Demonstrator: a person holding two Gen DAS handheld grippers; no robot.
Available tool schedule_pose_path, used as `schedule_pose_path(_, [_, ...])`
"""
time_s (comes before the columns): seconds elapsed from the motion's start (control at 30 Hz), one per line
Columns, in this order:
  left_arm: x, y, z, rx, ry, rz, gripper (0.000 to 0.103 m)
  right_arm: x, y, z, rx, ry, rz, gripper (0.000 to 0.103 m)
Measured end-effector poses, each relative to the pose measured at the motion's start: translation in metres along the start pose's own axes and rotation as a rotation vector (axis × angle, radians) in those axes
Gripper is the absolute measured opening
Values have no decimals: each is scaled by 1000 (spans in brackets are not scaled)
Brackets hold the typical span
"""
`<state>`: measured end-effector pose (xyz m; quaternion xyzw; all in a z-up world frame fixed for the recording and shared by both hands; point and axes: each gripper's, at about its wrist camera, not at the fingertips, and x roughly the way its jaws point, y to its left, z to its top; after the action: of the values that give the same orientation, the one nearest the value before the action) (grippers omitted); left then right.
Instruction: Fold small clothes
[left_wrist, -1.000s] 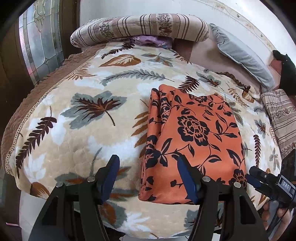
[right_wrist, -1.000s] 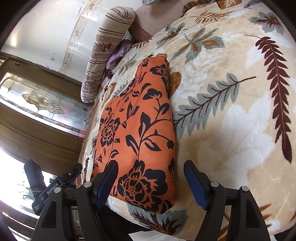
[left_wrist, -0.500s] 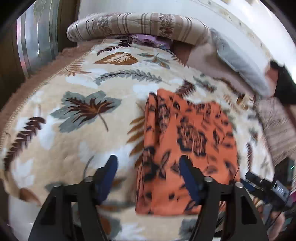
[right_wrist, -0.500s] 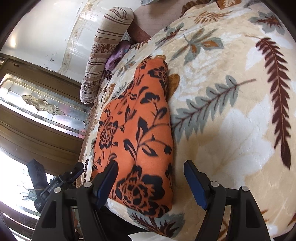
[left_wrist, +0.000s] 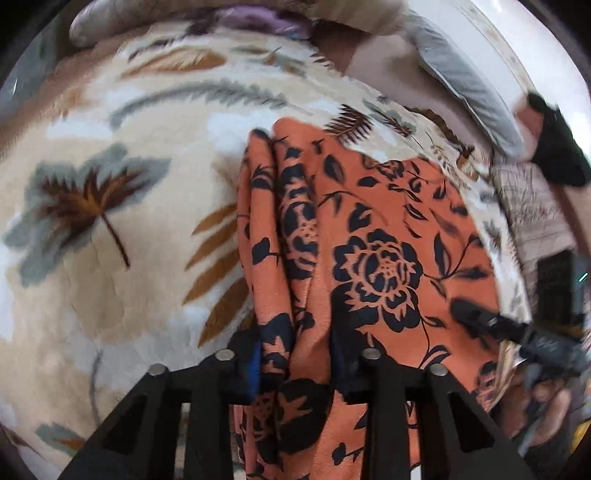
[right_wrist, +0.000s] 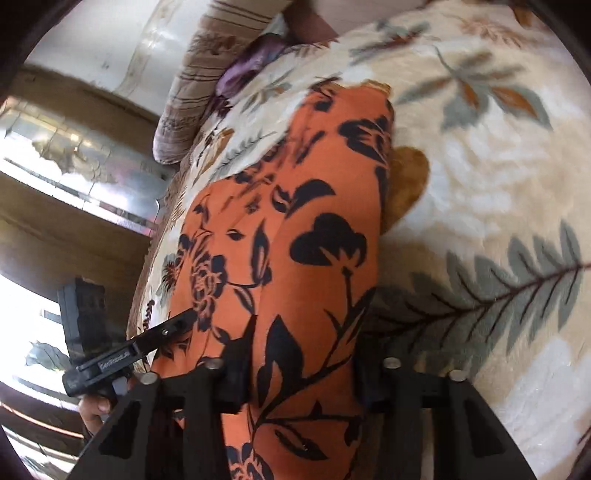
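Now orange floral cloth (left_wrist: 388, 229) bunched between both pairs of closing jaws, pads against it.

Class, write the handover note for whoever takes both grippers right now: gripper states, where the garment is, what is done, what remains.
Left gripper: jaws closing on the bunched left near edge of the orange black-flowered folded garment.
Right gripper: jaws closing on the garment's right near edge.
Garment lies on the cream leaf-patterned blanket.
Done: folded into a rough rectangle.
Left: probably lift the near edge and fold it away, then smooth.
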<state>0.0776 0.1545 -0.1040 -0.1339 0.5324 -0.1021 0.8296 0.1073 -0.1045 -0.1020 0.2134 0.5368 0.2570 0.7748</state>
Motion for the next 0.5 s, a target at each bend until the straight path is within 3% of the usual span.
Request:
schedule_pose_path(0.17, [-17,-37,18,3,-98,-70,26,-52,27,23,-171,-93,-55,37])
schedule_pose_path(0.3, [-3,-88,48,56,-158,-95,26,-95,-2,52,-148,-170,-95,37])
schedule_pose_path(0.37, [25,-111,61,78,-125,-88,27,-104,-32,63,-108,-192,-125,37])
schedule_pose_path(0.43, [66,-126,67,92,-31,-36,32,-94,-71,69,-22,-146,-155,45])
schedule_pose_path(0.5, [93,-127,64,82,34,-1,39,-87,-111,62,79,-139,-288,63])
